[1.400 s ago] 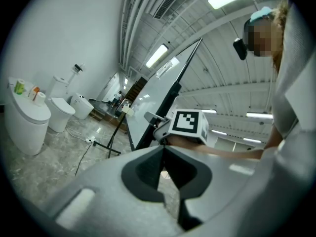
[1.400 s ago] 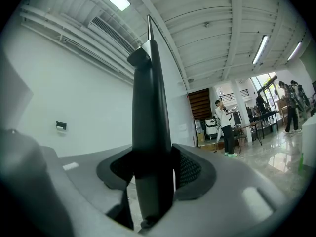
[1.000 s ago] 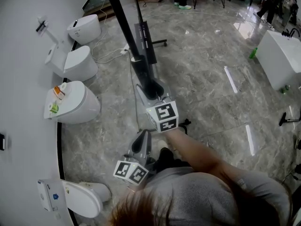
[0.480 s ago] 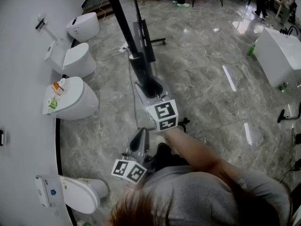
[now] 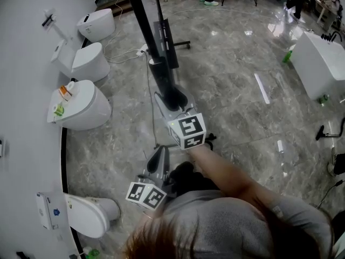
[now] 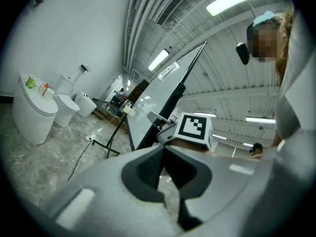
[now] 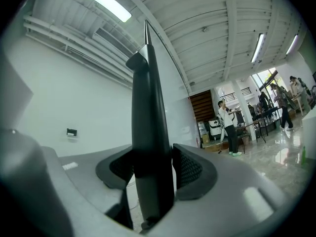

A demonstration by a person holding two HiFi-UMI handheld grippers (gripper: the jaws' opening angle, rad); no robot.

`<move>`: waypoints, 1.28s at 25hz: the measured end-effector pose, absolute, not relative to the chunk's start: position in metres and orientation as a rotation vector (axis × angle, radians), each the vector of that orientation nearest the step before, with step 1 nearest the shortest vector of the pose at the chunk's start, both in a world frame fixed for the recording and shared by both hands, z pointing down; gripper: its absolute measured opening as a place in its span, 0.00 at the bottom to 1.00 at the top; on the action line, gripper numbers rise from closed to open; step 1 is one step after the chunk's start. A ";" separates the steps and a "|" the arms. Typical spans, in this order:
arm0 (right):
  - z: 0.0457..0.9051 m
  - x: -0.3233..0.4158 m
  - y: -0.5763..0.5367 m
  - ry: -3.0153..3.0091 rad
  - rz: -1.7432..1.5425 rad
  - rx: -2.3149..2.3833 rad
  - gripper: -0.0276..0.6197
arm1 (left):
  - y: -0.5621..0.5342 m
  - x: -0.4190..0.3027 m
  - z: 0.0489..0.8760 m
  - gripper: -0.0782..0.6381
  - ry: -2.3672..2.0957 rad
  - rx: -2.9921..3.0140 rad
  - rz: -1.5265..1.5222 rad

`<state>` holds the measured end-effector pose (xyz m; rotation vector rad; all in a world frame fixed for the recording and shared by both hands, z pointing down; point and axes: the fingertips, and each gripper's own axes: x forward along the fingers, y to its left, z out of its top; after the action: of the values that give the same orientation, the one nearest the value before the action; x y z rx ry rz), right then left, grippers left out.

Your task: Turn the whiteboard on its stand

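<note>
Standing along the left wall, white toilets line the marble floor. Nearer the middle, the left gripper hangs empty, its jaws pressed together. Just right of it, the right gripper clamps the black frame edge of the whiteboard, which rises edge-on from its stand.

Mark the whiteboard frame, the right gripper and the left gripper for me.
whiteboard frame (image 5: 142, 20), head view, black edge bar.
right gripper (image 7: 152, 168), right gripper view, between jaws clamping the frame.
left gripper (image 6: 163, 152), left gripper view, where closed jaws meet.
</note>
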<state>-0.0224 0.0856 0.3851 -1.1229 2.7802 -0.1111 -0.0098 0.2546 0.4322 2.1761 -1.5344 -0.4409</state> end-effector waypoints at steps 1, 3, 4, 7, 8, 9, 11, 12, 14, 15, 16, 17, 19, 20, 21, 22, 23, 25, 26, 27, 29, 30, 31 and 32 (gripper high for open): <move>0.380 -0.023 0.086 2.784 -0.113 -1.120 0.37 | 0.253 -0.011 0.427 0.11 -1.535 2.178 -0.438; 0.379 -0.022 0.091 2.790 -0.115 -1.114 0.37 | 0.255 -0.009 0.423 0.11 -1.533 2.190 -0.424; 0.382 -0.020 0.095 2.791 -0.114 -1.109 0.37 | 0.256 -0.007 0.426 0.11 -1.532 2.197 -0.417; 0.391 -0.017 0.104 2.796 -0.105 -1.088 0.38 | 0.262 0.001 0.439 0.11 -1.525 2.219 -0.397; 0.393 -0.015 0.107 2.796 -0.103 -1.083 0.38 | 0.265 0.003 0.443 0.11 -1.522 2.224 -0.389; 0.395 -0.012 0.111 2.794 -0.105 -1.082 0.38 | 0.270 0.006 0.447 0.11 -1.517 2.228 -0.382; 0.401 -0.006 0.120 2.784 -0.112 -1.086 0.38 | 0.282 0.010 0.455 0.11 -1.509 2.230 -0.368; 0.403 -0.004 0.124 2.778 -0.116 -1.086 0.37 | 0.288 0.011 0.458 0.11 -1.507 2.228 -0.363; 0.404 -0.001 0.130 2.773 -0.120 -1.078 0.37 | 0.297 0.010 0.459 0.11 -1.509 2.221 -0.362; 0.404 0.000 0.133 2.774 -0.123 -1.073 0.37 | 0.303 0.009 0.459 0.11 -1.512 2.217 -0.361; 0.404 0.002 0.137 2.776 -0.127 -1.072 0.37 | 0.309 0.009 0.459 0.11 -1.515 2.213 -0.359; 0.405 0.005 0.141 2.777 -0.131 -1.075 0.36 | 0.315 0.009 0.459 0.11 -1.518 2.208 -0.358; 0.404 0.008 0.148 2.777 -0.133 -1.085 0.35 | 0.326 0.009 0.457 0.11 -1.521 2.201 -0.356; 0.404 0.009 0.151 2.777 -0.132 -1.089 0.35 | 0.331 0.007 0.456 0.11 -1.526 2.203 -0.353; 0.404 0.010 0.154 2.777 -0.133 -1.094 0.35 | 0.336 0.006 0.455 0.11 -1.534 2.207 -0.348; 0.405 0.011 0.158 2.778 -0.134 -1.099 0.34 | 0.341 0.005 0.454 0.11 -1.541 2.212 -0.342; 0.406 0.012 0.162 2.778 -0.134 -1.105 0.34 | 0.348 0.005 0.456 0.11 -1.544 2.215 -0.335; 0.408 0.014 0.170 2.777 -0.126 -1.115 0.34 | 0.362 0.008 0.462 0.11 -1.535 2.210 -0.328; 0.407 0.016 0.174 2.776 -0.121 -1.121 0.34 | 0.369 0.011 0.465 0.11 -1.529 2.204 -0.330; 0.406 0.018 0.178 2.776 -0.119 -1.129 0.33 | 0.377 0.013 0.467 0.11 -1.524 2.199 -0.334; 0.405 0.023 0.186 2.776 -0.127 -1.148 0.33 | 0.393 0.018 0.469 0.11 -1.518 2.191 -0.338; 0.405 0.026 0.191 2.775 -0.131 -1.155 0.33 | 0.401 0.020 0.470 0.11 -1.513 2.185 -0.340; 0.405 0.028 0.196 2.773 -0.134 -1.161 0.32 | 0.408 0.022 0.471 0.11 -1.508 2.180 -0.342; 0.405 0.030 0.201 2.769 -0.136 -1.168 0.32 | 0.414 0.022 0.472 0.11 -1.506 2.175 -0.345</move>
<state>0.0300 0.2006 0.4047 -1.1676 2.7694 -0.1359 0.0220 0.4142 0.4717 2.1745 -1.5058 -0.3454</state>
